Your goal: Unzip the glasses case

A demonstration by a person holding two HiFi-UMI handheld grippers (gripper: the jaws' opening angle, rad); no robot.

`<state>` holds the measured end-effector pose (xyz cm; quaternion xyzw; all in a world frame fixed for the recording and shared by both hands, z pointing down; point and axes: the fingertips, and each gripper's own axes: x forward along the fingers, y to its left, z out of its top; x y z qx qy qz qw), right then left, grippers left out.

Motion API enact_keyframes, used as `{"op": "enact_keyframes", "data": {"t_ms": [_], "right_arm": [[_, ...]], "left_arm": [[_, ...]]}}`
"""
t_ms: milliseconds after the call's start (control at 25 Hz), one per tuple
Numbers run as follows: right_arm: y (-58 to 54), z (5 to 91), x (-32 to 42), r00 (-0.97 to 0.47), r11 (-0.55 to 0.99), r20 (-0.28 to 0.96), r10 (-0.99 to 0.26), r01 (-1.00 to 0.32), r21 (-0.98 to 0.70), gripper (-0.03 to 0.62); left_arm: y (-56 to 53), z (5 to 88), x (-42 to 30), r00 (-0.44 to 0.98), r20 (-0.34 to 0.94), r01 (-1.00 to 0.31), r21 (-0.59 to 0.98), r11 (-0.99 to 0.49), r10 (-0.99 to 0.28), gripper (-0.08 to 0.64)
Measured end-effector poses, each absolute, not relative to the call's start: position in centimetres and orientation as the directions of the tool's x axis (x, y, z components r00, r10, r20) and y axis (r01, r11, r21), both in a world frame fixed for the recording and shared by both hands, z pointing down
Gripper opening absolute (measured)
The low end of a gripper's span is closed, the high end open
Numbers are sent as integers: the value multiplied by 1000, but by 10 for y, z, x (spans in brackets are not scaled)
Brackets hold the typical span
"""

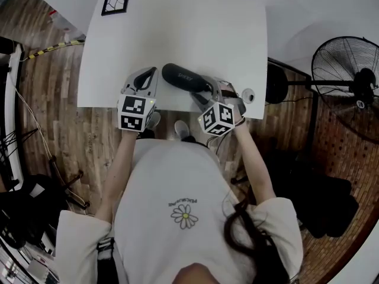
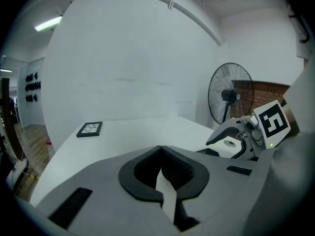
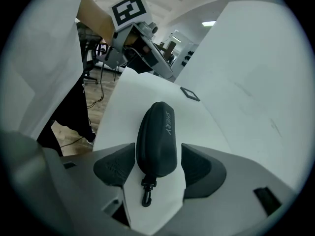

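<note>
The black glasses case [image 1: 183, 77] lies flat on the white surface [image 1: 177, 28], close to the edge nearest the person, set slantwise between the two tools. It is closed, with pale lettering along its top.

Over to the right gripper [image 1: 201, 94]: its fingers [image 3: 115, 166] stand wide apart, one on each side of the near end of the case [image 3: 157, 136]. The case sits between them, but a sliver of white surface shows on either side, so nothing is clamped. A small black swivel clip [image 3: 146, 193] hangs off that end of the case and lies on the surface between the fingers.

Now the left gripper [image 1: 151, 73]: it hovers just beside the far, left end of the case, not touching it. In its own view the left gripper [image 2: 160, 151] has its fingers together, tips meeting, and nothing between them. It points out across the bare surface, away from the case.

A black-framed tile [image 1: 116, 0] with a white crackle pattern lies well apart at the far left corner of the surface. A standing fan [image 1: 349, 81] is off to the right, over the wooden floor [image 1: 53, 129]. The person's pale shirt carries a daisy print [image 1: 185, 216].
</note>
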<state>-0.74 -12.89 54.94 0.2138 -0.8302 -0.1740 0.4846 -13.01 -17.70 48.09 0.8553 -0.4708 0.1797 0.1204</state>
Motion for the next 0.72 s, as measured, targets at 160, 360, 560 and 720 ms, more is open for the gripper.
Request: {"op": "enact_keyframes", "data": {"t_ms": [160, 360, 560, 720], "right_arm": [[-141, 536, -8, -425, 821, 704, -569, -244, 517, 261], [-174, 511, 1, -384, 755, 651, -655, -338, 562, 261], [-209, 506, 7, -315, 699, 626, -713, -391, 599, 261], [-223, 502, 6, -317, 691, 622, -716, -442, 571, 261]], "left_arm": [[-174, 477, -138, 500, 406, -850, 57, -524, -765, 14], [-175, 472, -148, 495, 395, -855, 59, -516, -774, 14], [-169, 475, -159, 483, 402, -861, 56, -506, -778, 13], [-162, 476, -165, 469, 411, -868, 52, -493, -782, 14]]}}
